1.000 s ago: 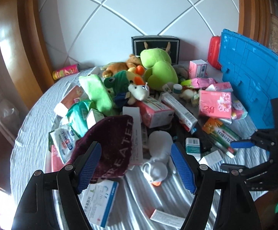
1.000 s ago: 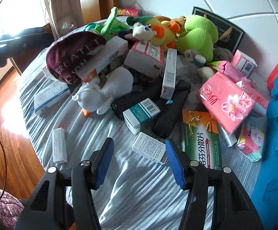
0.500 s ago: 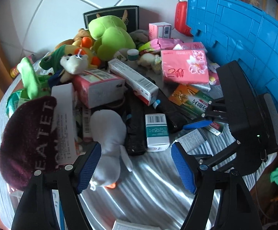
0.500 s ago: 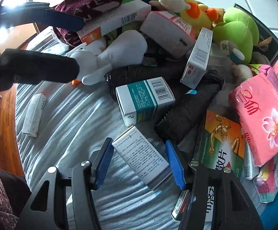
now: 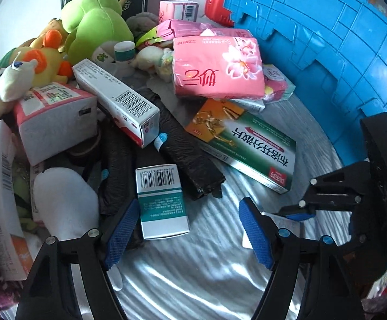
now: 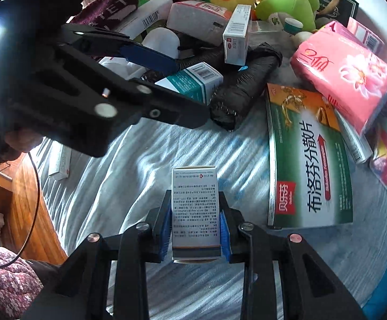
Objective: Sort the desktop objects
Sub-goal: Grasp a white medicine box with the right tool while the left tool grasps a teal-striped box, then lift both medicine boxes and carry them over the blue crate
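My right gripper (image 6: 195, 225) is shut on a small white medicine box (image 6: 194, 213) with printed text, held just above the grey cloth. It shows at the right of the left wrist view (image 5: 297, 214), the box mostly hidden. My left gripper (image 5: 185, 232) is open, its left pad (image 5: 118, 236) beside a teal-and-white box (image 5: 161, 202) that lies between the jaws; it also shows in the right wrist view (image 6: 190, 106). A green and orange medicine box (image 5: 246, 138) (image 6: 308, 160) lies flat nearby.
A blue plastic crate (image 5: 340, 40) stands at the right. The pile holds a pink tissue pack (image 5: 217, 69), black rolls (image 5: 190, 160), a long white box (image 5: 116, 98), a pink-and-white box (image 5: 49, 117), plush toys (image 5: 94, 32) and a white plush (image 5: 62, 200).
My right gripper closed on the small white box and lifted it off the cloth. My left gripper moved forward and right, down to the teal-and-white box.
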`<state>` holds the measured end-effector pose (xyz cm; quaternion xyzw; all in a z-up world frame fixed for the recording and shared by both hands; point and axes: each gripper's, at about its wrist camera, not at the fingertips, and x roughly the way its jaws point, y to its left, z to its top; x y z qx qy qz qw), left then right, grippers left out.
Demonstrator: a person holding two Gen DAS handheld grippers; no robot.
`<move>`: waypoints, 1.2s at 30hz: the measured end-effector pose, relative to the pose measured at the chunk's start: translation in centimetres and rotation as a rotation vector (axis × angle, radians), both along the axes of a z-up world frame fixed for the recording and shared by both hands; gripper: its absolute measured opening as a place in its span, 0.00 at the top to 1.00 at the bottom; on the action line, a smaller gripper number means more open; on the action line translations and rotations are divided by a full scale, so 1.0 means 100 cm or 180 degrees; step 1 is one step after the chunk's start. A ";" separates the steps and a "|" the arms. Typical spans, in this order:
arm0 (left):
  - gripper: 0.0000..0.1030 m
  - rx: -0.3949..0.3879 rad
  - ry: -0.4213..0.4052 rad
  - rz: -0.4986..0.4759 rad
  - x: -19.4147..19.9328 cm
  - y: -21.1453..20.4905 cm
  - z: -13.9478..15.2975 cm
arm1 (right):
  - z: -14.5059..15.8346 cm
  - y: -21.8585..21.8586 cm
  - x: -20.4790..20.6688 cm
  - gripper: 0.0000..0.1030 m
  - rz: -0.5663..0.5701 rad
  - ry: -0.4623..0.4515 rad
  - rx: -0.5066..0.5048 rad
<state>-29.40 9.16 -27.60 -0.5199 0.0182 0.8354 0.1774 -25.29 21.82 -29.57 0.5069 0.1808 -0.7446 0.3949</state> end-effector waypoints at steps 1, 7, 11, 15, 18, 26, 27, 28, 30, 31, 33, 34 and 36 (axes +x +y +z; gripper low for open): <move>0.26 0.0031 -0.0017 -0.0001 -0.002 0.001 -0.001 | -0.001 0.002 0.000 0.71 -0.0019 -0.0014 -0.0013; 0.30 -0.0177 -0.0090 0.0070 -0.007 0.012 -0.013 | 0.002 0.010 -0.003 0.71 -0.0087 -0.0004 -0.0069; 0.58 -0.0116 -0.0080 0.0207 -0.009 -0.004 -0.010 | 0.003 0.008 -0.005 0.71 -0.0049 0.0040 -0.0048; 0.62 -0.0192 -0.0044 0.0091 -0.004 -0.009 -0.011 | 0.004 0.007 -0.007 0.71 -0.0023 0.0081 -0.0045; 0.65 -0.0381 -0.0002 0.0068 -0.006 -0.001 -0.013 | 0.006 0.005 -0.010 0.71 -0.0033 0.0104 -0.0030; 0.66 -0.0355 0.0019 0.0195 0.006 0.001 -0.007 | 0.007 -0.016 -0.004 0.72 0.0022 0.0328 0.0397; 0.66 -0.0320 0.0036 0.0187 0.010 0.000 -0.006 | 0.002 -0.020 0.001 0.72 -0.0007 0.0315 0.0409; 0.66 -0.0280 0.0046 0.0188 0.014 -0.004 -0.003 | -0.002 -0.024 0.006 0.72 -0.0037 0.0305 0.0416; 0.66 -0.0191 0.0107 0.0189 0.021 -0.012 0.007 | 0.003 -0.026 0.012 0.72 -0.0084 0.0308 0.0391; 0.66 -0.0146 0.0150 0.0191 0.025 -0.016 0.014 | 0.006 -0.026 0.015 0.72 -0.0102 0.0310 0.0374; 0.66 -0.0113 0.0229 0.0190 0.031 -0.021 0.025 | 0.013 -0.028 0.021 0.72 -0.0121 0.0346 0.0344; 0.66 -0.0100 0.0268 0.0189 0.035 -0.024 0.031 | 0.015 -0.028 0.024 0.72 -0.0133 0.0373 0.0335; 0.66 -0.0098 0.0334 0.0190 0.040 -0.027 0.042 | 0.022 -0.029 0.033 0.72 -0.0171 0.0417 0.0300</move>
